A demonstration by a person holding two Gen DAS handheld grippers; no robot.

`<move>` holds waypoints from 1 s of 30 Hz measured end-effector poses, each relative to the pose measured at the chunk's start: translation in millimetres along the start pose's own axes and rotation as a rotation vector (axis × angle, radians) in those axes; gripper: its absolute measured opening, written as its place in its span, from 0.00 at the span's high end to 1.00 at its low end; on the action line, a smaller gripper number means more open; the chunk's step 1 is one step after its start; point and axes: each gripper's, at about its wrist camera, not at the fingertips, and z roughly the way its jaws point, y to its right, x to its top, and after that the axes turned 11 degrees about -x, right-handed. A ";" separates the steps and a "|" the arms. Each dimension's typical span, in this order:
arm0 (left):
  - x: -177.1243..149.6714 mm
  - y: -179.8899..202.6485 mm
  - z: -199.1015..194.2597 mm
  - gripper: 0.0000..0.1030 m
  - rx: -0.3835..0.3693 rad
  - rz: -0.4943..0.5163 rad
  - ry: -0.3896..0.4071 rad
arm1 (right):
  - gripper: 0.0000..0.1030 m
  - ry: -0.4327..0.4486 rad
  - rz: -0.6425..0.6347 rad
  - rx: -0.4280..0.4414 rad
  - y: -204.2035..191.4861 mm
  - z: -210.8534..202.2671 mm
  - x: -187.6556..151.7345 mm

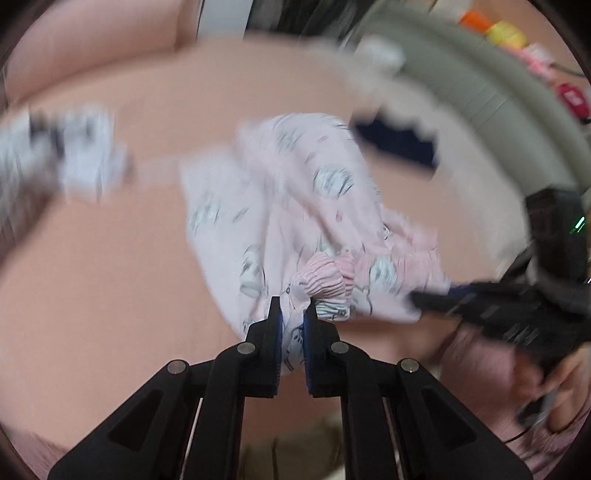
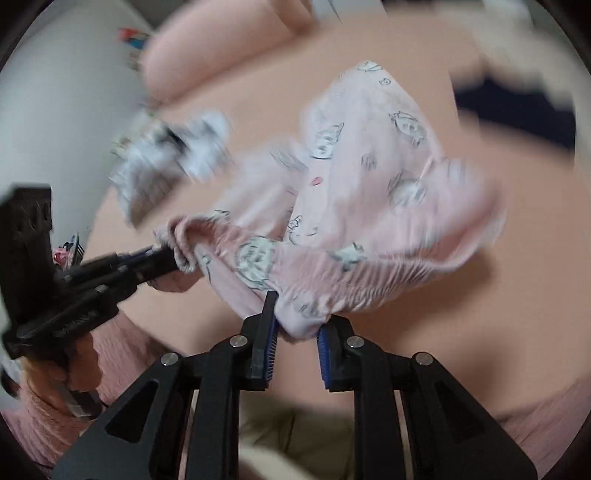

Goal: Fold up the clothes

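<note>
Both pictures are blurry, so small things are hard for us to make out.

On the left we see a white and black cloth [image 1: 62, 155], too smeared for us to tell what it is. In the right wrist view it shows again beside a pale wall. We count one of it.

In the middle lies one pink garment [image 1: 295, 206] with little drawings on it. It is bunched up on the peach bed [image 1: 110, 258], so its full shape is hidden. Its stretchy band is lifted toward us.

We count two claws. The left claw [image 1: 293, 321] is nearly pressed together and pinches the band's edge between its blue pads. The right wrist view shows this same claw from the side, biting one end of the band.

The right claw [image 2: 295, 325] has cloth from the band between its fingers, and the pads press on it. In the left wrist view its tip is smeared, touching the garment's right edge.

On the right, a dark blue thing [image 1: 395, 144] lies past the garment, cut off and blurred. Only the left wrist view shows colourful boxes [image 1: 502, 31] at the top right.
</note>
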 end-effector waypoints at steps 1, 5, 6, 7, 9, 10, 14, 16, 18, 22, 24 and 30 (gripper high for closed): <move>-7.5 -7.9 -1.2 0.90 0.027 -0.028 0.017 | 0.82 -0.002 0.027 -0.023 7.1 2.7 -5.2; -16.6 -26.0 -10.9 0.85 -0.019 -0.170 0.069 | 0.78 0.049 0.074 -0.071 27.4 -4.9 -16.0; -18.1 -23.6 -16.4 0.83 -0.014 -0.167 0.079 | 0.76 0.057 0.075 -0.076 31.4 -3.9 -15.9; -18.7 -21.1 -23.8 0.83 -0.002 -0.155 0.095 | 0.76 0.061 0.070 -0.091 33.2 -3.7 -14.8; -22.3 -14.8 -37.4 0.82 -0.027 -0.139 0.148 | 0.75 0.079 0.050 -0.137 31.4 -5.3 -9.4; -21.5 -11.5 -44.9 0.82 -0.060 -0.133 0.178 | 0.74 0.113 0.044 -0.161 28.8 -6.9 -5.0; -14.7 -4.2 -45.3 0.70 -0.108 -0.102 0.211 | 0.53 0.202 0.002 -0.282 25.3 -6.8 18.0; -13.2 -5.5 -30.1 0.70 -0.100 -0.108 0.162 | 0.53 0.178 -0.053 -0.319 21.6 5.9 27.6; -12.5 -5.6 -7.4 0.71 -0.055 -0.102 0.088 | 0.53 0.120 -0.111 -0.338 20.9 24.9 31.8; -23.0 -9.7 20.3 0.72 0.064 -0.135 -0.038 | 0.54 0.008 -0.120 -0.371 24.5 52.7 24.1; -33.9 -12.9 17.1 0.72 0.072 -0.160 -0.068 | 0.54 0.007 -0.131 -0.377 26.3 51.1 10.8; -57.3 -20.0 -5.1 0.72 -0.026 -0.201 -0.058 | 0.54 -0.024 -0.143 -0.317 27.2 31.9 -15.7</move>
